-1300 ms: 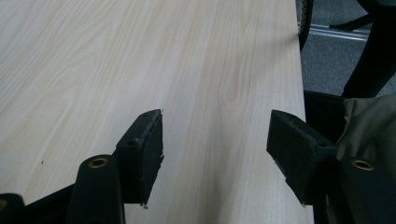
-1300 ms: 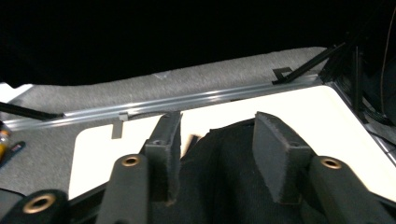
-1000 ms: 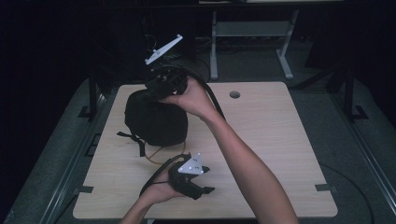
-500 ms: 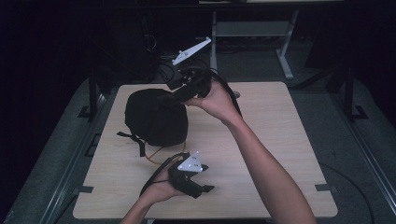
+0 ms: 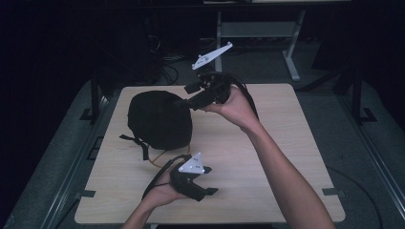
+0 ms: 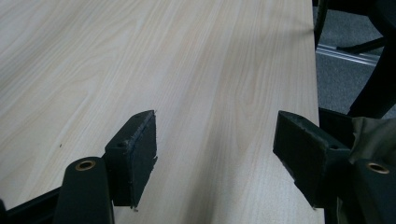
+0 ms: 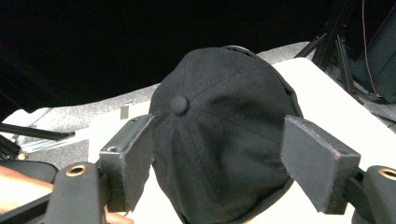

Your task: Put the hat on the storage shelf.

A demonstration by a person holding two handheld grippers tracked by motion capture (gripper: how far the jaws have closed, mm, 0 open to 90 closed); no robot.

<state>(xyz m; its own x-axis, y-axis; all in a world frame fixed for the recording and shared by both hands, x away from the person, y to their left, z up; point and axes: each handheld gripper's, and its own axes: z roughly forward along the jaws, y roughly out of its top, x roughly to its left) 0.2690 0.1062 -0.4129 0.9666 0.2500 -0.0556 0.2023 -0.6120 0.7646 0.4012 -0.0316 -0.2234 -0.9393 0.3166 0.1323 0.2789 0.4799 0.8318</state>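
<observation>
On the left half of the pale wooden table sits a black cap, its rounded crown up and dark straps trailing out from under its near edge, with a thin orange-brown loop lying on the wood beside them. Seen from the right gripper view, the cap is made of stitched panels meeting at a small cloth button on top, matte and slightly creased. The right gripper is held in the air just beside the cap's far right side, pointing toward it, its jaws spread wide and holding nothing. The left gripper rests low near the table's front edge, well apart from the cap, its jaws likewise wide open over bare wood with nothing between them.
</observation>
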